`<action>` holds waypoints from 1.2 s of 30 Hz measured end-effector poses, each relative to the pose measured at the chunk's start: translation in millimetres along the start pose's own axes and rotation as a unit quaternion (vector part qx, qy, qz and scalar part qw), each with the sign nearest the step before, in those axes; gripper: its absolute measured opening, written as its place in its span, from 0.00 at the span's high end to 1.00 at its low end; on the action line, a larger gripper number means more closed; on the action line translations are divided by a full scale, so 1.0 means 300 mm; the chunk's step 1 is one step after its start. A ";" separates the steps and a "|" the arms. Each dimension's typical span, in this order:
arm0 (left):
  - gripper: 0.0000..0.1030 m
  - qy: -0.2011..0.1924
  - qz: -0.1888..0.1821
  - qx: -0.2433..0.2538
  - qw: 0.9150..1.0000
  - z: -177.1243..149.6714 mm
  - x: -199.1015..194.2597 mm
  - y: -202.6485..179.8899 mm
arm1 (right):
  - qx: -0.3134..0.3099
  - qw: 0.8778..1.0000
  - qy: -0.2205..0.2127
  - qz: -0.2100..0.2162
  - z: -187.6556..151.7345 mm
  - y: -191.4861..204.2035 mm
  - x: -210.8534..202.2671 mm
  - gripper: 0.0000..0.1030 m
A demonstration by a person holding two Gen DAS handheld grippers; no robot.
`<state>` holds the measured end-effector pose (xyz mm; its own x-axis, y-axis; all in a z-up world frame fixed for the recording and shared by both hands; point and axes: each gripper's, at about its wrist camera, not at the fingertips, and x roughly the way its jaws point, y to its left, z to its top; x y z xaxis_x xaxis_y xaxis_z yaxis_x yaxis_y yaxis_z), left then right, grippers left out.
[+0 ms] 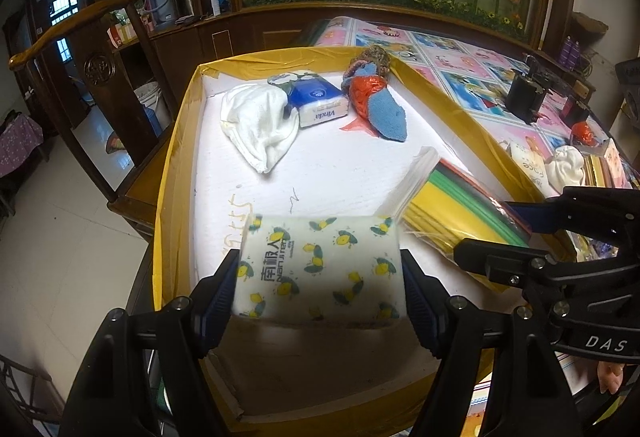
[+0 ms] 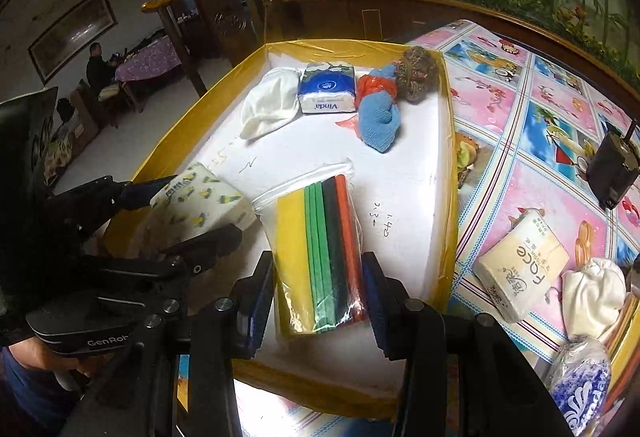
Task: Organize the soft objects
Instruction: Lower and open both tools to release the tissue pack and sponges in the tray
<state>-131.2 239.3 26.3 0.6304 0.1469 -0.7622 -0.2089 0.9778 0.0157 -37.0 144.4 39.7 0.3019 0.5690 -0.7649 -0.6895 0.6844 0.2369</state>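
The left claw (image 1: 320,277) pinches the lemon-print tissue pack (image 1: 320,269) above the tray (image 1: 176,141), ready for placement. The right claw (image 2: 318,289) pinches the bag of colored sheets (image 2: 320,249), whose far end rests on the tray floor.

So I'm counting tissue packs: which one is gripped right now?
The lemon-print tissue pack, clamped in the left gripper. The blue Vinda pack lies loose in the tray; the cream pack sits outside.
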 end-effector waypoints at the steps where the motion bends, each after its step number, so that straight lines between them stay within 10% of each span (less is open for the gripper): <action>1: 0.27 0.000 0.001 0.001 1.000 0.000 0.000 -0.002 | -0.001 1.000 0.000 0.000 -0.001 0.001 0.000 0.55; 36: 0.20 -0.008 -0.008 -0.009 1.000 0.013 -0.038 -0.009 | 0.018 0.999 -0.013 0.030 -0.036 -0.012 -0.075 0.54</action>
<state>-134.9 235.5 37.4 0.6456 0.1336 -0.7519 -0.2117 0.9773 -0.0081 -48.4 124.0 49.6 0.2776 0.6212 -0.7328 -0.6833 0.6638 0.3040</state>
